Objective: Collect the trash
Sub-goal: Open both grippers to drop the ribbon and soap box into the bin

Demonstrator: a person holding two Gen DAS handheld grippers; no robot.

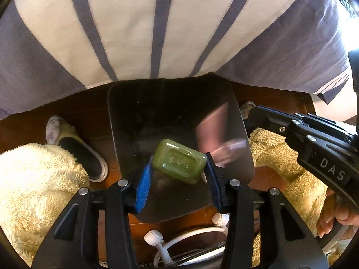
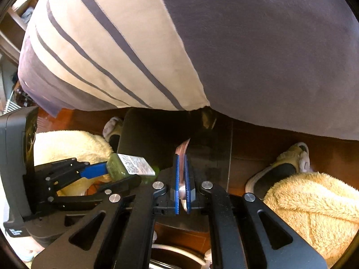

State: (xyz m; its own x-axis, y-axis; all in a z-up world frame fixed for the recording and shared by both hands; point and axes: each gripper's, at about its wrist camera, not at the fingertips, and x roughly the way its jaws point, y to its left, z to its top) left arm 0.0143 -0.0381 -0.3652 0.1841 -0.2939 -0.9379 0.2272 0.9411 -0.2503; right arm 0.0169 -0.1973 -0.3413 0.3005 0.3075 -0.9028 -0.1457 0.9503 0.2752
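Light: daylight is blowing out the window corner [image 1: 350, 6] beside my left gripper's view.
Shadow: the black bin [image 1: 125, 121] is sitting dim under my striped shirt [image 1: 125, 29].
Blur: the pink wrapper [image 1: 215, 132] is smearing.
Distortion: I am seeing both views bending and darkening at their edges.

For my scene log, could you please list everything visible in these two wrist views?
Green container: one, olive green with a white printed label, clamped in the left gripper above the bin.
Pink wrapper: one, thin and pinkish, blurred, pinched in the right gripper over the bin.
Bin: one, dark, open, on the floor between the feet.
Floor: reddish-brown wood.
White plastic frame: one, at the bottom edge.
Slippers: two, cream with dark insides.
Fleece trousers: cream.
Shirt: grey-purple with a cream striped panel.
Left gripper: black, blue pads.
Right gripper: black, blue pads.
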